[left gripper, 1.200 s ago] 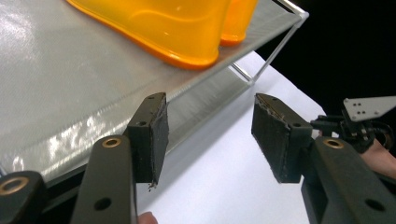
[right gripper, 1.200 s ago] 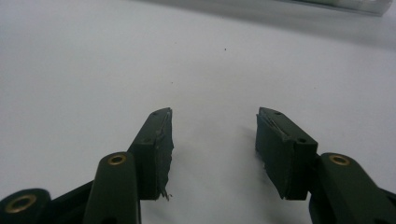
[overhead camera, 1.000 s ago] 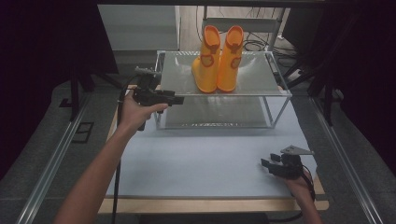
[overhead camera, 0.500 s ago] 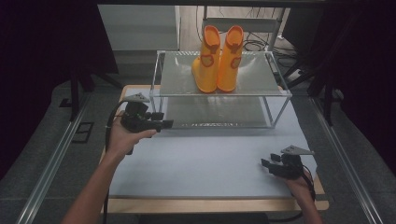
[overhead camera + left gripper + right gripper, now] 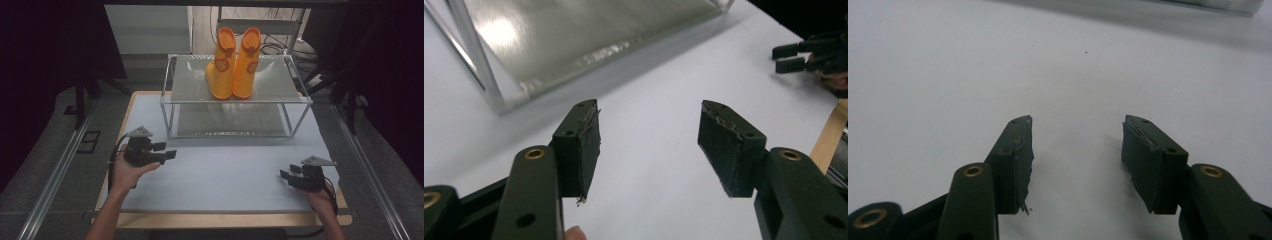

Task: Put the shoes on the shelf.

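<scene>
Right tongs (image 5: 290, 176) low over the near right of the white-topped desk (image 5: 225, 175), jaws spread wide, nothing between them; the right gripper view has bare desk under the pads. Left tongs (image 5: 169, 152) at near left, jaws at their widest after just having been opening, also empty, tips aimed toward the metal-framed glass shelf stand (image 5: 235, 112) just beyond them.

Pair of orange rubber rain boots with red round patches (image 5: 235, 62): upright, side by side and touching, on the stand's top shelf, well beyond both tongs and higher, a bit closer to the right tongs' side.

Handling guess: boots light, flexible, hollow, shafts squash under pinch; smooth rubber probably slick. Best hold looks like pinching one wall of the shaft at the top rim, one boot per tongs. Gripping across the whole shaft looks too wide. May tip if nudged.
</scene>
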Tool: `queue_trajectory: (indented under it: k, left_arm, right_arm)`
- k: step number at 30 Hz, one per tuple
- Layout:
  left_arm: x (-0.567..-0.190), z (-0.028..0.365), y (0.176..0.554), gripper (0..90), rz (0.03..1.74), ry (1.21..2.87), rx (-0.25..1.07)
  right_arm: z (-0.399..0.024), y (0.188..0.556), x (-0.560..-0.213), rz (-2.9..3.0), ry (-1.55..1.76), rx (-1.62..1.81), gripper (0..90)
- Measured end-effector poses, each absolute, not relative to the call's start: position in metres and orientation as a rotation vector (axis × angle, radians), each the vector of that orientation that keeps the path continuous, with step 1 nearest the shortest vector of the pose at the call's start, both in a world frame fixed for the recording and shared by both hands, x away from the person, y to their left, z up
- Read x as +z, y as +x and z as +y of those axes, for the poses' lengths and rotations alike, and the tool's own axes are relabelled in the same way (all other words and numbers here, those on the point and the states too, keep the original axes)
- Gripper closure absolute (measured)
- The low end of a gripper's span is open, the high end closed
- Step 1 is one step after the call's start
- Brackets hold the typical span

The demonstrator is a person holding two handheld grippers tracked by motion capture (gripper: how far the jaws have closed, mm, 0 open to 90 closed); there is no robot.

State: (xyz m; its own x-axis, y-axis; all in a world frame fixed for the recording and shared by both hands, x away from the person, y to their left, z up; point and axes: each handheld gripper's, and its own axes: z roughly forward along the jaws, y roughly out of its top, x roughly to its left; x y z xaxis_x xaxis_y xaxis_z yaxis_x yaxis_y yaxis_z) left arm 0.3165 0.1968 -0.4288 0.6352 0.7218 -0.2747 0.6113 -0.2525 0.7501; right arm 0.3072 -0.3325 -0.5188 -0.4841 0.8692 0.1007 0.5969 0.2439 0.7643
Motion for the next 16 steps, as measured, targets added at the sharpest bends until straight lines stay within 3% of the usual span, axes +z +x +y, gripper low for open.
queue_trajectory:
  k: [16]
  left_arm:
    - [-0.450, 0.200, 0.316, 40.2, 1.070, 1.921, 0.113]
  right_arm:
    - [-0.329, 0.307, -0.514, 2.167, 1.333, 1.105, 45.3]
